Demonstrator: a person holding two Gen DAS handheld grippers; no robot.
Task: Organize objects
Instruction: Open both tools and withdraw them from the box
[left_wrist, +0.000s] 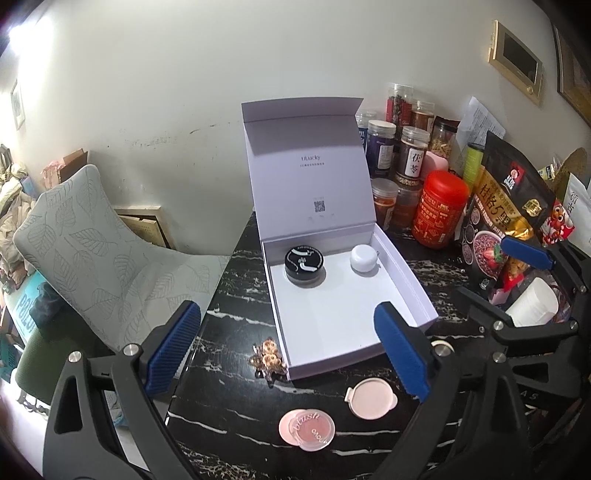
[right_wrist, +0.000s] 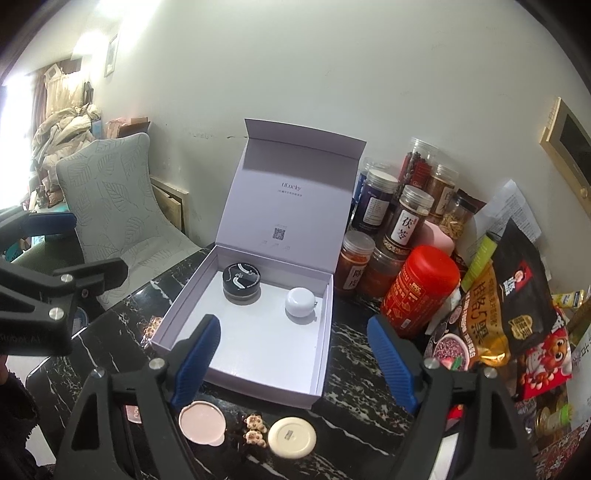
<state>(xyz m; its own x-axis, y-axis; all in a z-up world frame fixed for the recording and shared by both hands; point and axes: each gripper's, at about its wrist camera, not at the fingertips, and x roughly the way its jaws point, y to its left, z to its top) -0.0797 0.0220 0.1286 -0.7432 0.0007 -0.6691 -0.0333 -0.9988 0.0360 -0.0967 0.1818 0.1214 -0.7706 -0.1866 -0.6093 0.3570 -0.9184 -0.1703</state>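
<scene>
An open white gift box (left_wrist: 413, 284) (right_wrist: 325, 354) stands on the black marble table with its lid up. Inside at the back are a black round jar (left_wrist: 304, 265) (right_wrist: 242, 282) and a small white round case (left_wrist: 365, 258) (right_wrist: 301, 306). In front of the box lie a pink blush compact (left_wrist: 307, 430), a pale pink round compact (left_wrist: 372, 398) (right_wrist: 202, 422), a cream round compact (right_wrist: 291, 437) and bear-shaped clips (left_wrist: 269, 359) (right_wrist: 255, 432). My left gripper (left_wrist: 288, 349) is open and empty above the box's front. My right gripper (right_wrist: 295, 363) is open and empty over the box's front edge.
Spice jars (left_wrist: 413, 155) (right_wrist: 410, 218), a red canister (left_wrist: 441, 208) (right_wrist: 421, 291) and snack bags (left_wrist: 506, 206) (right_wrist: 509, 302) crowd the table right of the box. A leaf-patterned chair (left_wrist: 96, 258) (right_wrist: 114, 199) stands left of the table. The wall is close behind.
</scene>
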